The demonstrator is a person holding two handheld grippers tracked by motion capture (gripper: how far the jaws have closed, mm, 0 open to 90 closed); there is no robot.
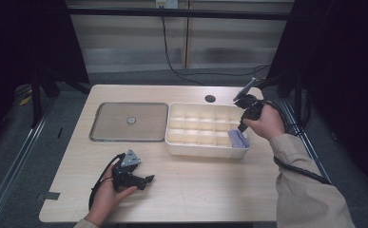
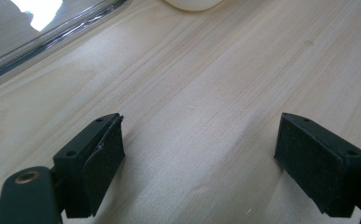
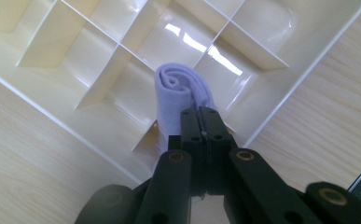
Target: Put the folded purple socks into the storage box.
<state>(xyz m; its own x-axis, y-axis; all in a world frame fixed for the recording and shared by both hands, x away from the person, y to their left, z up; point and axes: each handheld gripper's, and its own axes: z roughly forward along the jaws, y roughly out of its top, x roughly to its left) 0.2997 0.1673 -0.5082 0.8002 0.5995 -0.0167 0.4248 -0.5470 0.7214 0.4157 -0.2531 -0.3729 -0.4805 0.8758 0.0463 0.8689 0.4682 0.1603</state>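
A rolled lavender cloth (image 1: 237, 138) stands on end in the near right corner compartment of a cream divided tray (image 1: 205, 151). My right gripper (image 1: 241, 129) points down into that corner. In the right gripper view its jaws (image 3: 201, 112) are shut, pad against pad, with the cloth (image 3: 173, 91) just beyond and to the left of the tips; I see nothing pinched between them. The tray's (image 3: 52, 100) other compartments look empty. My left gripper (image 1: 149, 179) rests low over the table near the front left, open, with bare wood between its jaws (image 2: 199, 144).
A flat metal tray (image 1: 96, 123) with a small round object (image 1: 131, 120) at its middle lies left of the cream tray; its rim (image 2: 52, 39) shows in the left gripper view. A dark cable hole (image 1: 210, 99) sits behind the cream tray. Black cables trail off the table's right side.
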